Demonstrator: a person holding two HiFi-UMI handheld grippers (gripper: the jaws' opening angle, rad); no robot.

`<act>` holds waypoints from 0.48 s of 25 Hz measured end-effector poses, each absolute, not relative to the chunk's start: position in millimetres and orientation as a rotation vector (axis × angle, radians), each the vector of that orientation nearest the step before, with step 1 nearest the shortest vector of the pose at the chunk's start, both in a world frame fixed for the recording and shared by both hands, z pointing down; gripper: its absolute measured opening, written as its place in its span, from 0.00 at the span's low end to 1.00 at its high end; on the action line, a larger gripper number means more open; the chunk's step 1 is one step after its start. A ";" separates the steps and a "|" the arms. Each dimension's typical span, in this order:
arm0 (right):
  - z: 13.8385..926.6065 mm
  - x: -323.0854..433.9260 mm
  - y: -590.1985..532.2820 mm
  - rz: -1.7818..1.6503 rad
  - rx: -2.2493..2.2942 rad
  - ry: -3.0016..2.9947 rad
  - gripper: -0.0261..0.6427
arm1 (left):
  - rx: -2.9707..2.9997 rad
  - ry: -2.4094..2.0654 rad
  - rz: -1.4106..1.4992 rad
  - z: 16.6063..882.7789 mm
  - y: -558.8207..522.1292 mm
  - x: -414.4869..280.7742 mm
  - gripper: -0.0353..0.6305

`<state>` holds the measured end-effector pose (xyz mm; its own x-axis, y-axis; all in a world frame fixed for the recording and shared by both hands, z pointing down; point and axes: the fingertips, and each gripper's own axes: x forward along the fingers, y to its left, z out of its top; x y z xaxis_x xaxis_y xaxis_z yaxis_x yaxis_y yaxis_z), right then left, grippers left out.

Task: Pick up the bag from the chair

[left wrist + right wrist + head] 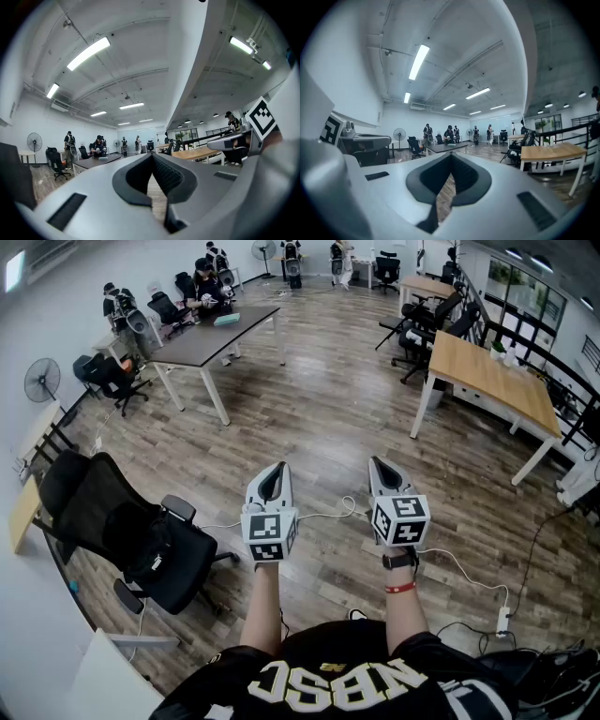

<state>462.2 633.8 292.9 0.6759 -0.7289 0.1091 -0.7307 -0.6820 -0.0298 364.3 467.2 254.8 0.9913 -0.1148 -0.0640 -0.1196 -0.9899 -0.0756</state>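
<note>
A black bag (142, 542) lies on the seat of a black office chair (183, 568) at the lower left of the head view. Both grippers are held out in front of me over the wooden floor, to the right of the chair and well apart from it. My left gripper (277, 470) (151, 155) is shut, its tips meeting with nothing between them. My right gripper (377, 463) (451, 155) is also shut and empty. Neither gripper view shows the bag; both look out level across the room.
A dark table (214, 336) stands far left with people seated and standing near it. A wooden table (492, 379) and black chairs (422, 329) are at the right. A fan (42, 381) stands by the left wall. A white cable (337, 512) and power strip (503, 620) lie on the floor.
</note>
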 end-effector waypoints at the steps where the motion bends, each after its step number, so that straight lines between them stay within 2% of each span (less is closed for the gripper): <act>1: 293.0 460.3 628.5 0.173 2.858 -1.253 0.05 | -3.062 0.193 0.099 254.5 460.9 360.9 0.08; 6: 297.9 436.2 585.7 0.174 2.818 -1.347 0.05 | -3.086 0.324 0.100 260.6 416.8 325.8 0.08; 12: 302.9 377.2 491.7 0.181 2.683 -1.604 0.05 | -3.048 0.624 0.051 272.1 342.4 229.4 0.08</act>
<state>377.2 491.7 302.9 0.4687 -0.8772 0.1042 -0.8784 -0.4753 -0.0503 229.4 342.4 272.1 0.9190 -0.3924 -0.0384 -0.3934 -0.9191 -0.0231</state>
